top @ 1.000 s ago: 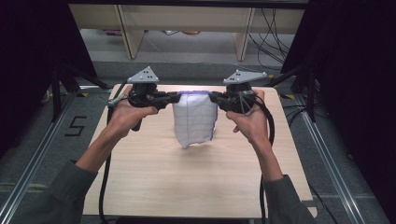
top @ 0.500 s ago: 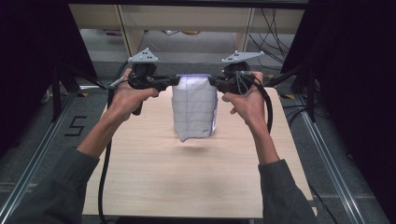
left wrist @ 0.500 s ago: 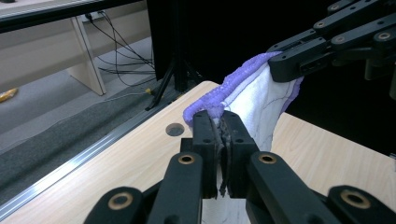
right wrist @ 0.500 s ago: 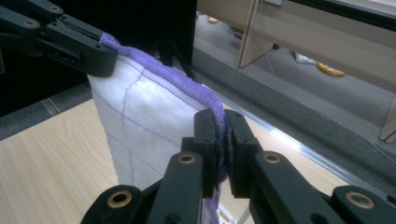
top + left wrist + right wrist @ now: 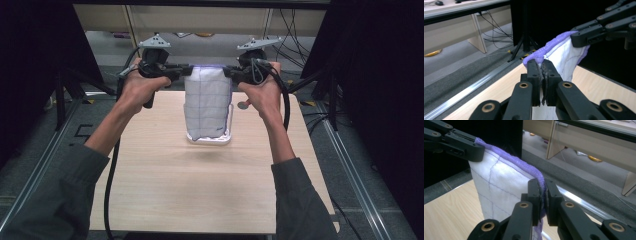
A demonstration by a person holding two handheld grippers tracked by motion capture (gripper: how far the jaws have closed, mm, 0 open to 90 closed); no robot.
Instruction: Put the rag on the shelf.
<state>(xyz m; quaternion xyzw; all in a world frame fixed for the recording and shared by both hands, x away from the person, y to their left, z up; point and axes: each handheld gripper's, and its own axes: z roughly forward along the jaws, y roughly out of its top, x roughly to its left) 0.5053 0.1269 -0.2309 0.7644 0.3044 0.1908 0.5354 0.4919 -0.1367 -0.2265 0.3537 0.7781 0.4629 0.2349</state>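
White cloth [image 5: 207, 102] taut between left claw [image 5: 186, 71] and right claw [image 5: 229, 73], each clamped on a top corner.

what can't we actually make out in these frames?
- High view: whether the bottom edge of the cloth touches the table or hangs clear; the angle doesn't settle it.
- High view: the small round thing by the right hand is too small to identify.
- Left gripper view: the cloth's lower part, hidden behind the left gripper.
- Right gripper view: the cloth's corner, covered by the right gripper and cut off by the bottom edge.
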